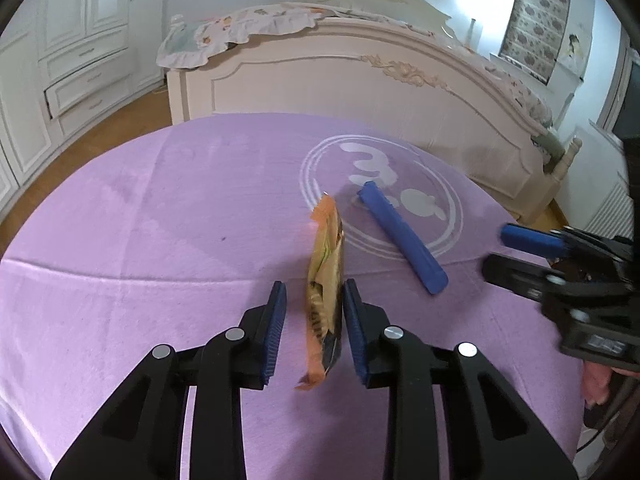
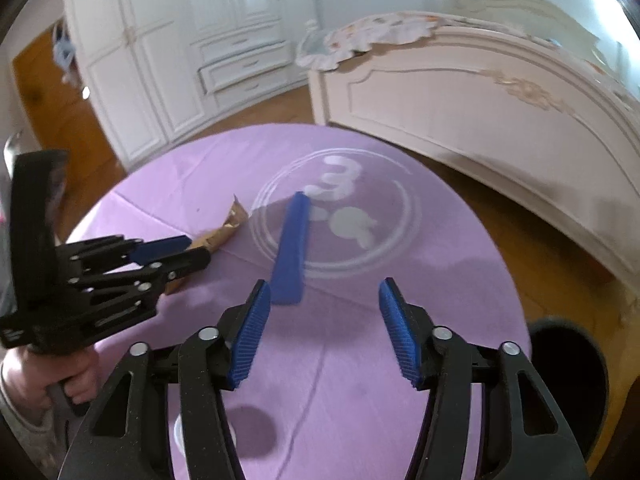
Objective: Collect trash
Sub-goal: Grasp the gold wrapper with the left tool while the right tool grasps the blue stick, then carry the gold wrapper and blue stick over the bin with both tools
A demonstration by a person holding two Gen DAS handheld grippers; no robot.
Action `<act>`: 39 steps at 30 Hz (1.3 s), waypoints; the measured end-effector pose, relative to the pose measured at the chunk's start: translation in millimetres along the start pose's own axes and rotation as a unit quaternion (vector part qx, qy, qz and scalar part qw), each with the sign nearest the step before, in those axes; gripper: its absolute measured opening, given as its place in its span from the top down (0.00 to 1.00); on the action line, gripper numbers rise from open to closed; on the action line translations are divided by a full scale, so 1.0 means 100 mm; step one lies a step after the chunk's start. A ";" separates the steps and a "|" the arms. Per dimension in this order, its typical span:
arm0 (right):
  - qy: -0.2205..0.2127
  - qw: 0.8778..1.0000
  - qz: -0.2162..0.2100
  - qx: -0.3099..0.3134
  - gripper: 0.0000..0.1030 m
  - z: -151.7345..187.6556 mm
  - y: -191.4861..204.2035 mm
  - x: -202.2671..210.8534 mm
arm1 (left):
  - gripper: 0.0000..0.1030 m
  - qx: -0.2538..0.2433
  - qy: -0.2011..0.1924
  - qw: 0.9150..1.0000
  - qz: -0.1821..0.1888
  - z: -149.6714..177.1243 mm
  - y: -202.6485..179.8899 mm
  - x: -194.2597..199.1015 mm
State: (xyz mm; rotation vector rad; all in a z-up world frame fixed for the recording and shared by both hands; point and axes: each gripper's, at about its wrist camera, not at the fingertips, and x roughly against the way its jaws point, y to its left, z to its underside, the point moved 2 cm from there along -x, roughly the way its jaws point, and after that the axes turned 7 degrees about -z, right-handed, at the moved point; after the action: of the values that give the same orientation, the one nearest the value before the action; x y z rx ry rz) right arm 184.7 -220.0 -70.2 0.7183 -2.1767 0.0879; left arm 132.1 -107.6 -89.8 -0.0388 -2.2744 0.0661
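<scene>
An orange and brown snack wrapper (image 1: 325, 280) stands on edge between the fingers of my left gripper (image 1: 314, 320), touching the right pad, with a gap at the left pad. In the right wrist view the left gripper (image 2: 188, 254) looks nearly closed around the wrapper (image 2: 224, 228). A blue bar (image 1: 402, 238) lies on the purple table cloth (image 1: 160, 208), right of the wrapper. My right gripper (image 2: 324, 320) is open and empty, just short of the near end of the blue bar (image 2: 291, 248). It shows at the right edge of the left wrist view (image 1: 504, 248).
The round table (image 2: 440, 280) stands before a white bed footboard (image 1: 360, 92). White wardrobes and drawers (image 2: 180, 60) line the far wall. A dark round bin (image 2: 568, 380) sits on the wooden floor at the table's right.
</scene>
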 end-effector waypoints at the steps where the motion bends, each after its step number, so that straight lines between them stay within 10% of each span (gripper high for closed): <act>1: 0.008 1.000 0.000 0.010 0.48 -0.05 0.03 -0.08 | 0.70 0.005 0.000 1.000 0.001 0.01 0.03 0.01; 7: 0.043 0.998 -0.002 0.041 0.53 -0.22 0.15 -0.46 | 0.70 0.023 -0.002 1.000 0.004 0.03 0.18 0.08; 13: 0.055 0.997 0.002 0.059 0.80 -0.31 0.24 -0.65 | 0.75 0.031 -0.007 0.999 0.005 0.03 0.28 0.14; 21: 0.033 0.999 -0.018 0.020 0.82 -0.23 0.19 -0.43 | 0.74 0.027 -0.013 0.999 0.017 -0.02 0.30 0.18; 23: 0.018 0.999 -0.027 0.006 0.82 -0.18 0.18 -0.26 | 0.70 0.028 -0.011 0.999 0.020 -0.06 0.28 0.17; 25: 0.003 0.999 -0.037 -0.008 0.82 -0.12 0.18 -0.11 | 0.35 0.025 -0.007 1.000 0.004 -0.12 0.26 0.13; 28: -0.015 0.999 -0.044 -0.022 0.82 -0.01 0.18 0.11 | 0.31 0.002 -0.005 1.000 -0.007 -0.20 0.20 0.05; 30: -0.026 0.998 -0.048 -0.034 0.82 0.07 0.16 0.24 | 0.34 -0.016 -0.004 1.000 -0.005 -0.23 0.14 -0.01; 33: -0.039 0.997 -0.049 -0.049 0.82 0.17 0.12 0.39 | 0.66 -0.038 0.017 0.999 -0.017 -0.25 0.07 -0.18; 39: -0.057 0.995 -0.047 -0.068 0.82 0.33 0.05 0.59 | 0.81 -0.031 0.012 0.999 -0.021 -0.25 0.10 -0.18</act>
State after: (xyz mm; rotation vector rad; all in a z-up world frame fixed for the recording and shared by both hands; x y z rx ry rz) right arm 130.0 -253.4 -47.6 0.7613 -2.2274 -0.1524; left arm 162.7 -97.6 -88.1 -0.0243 -2.2524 -0.0277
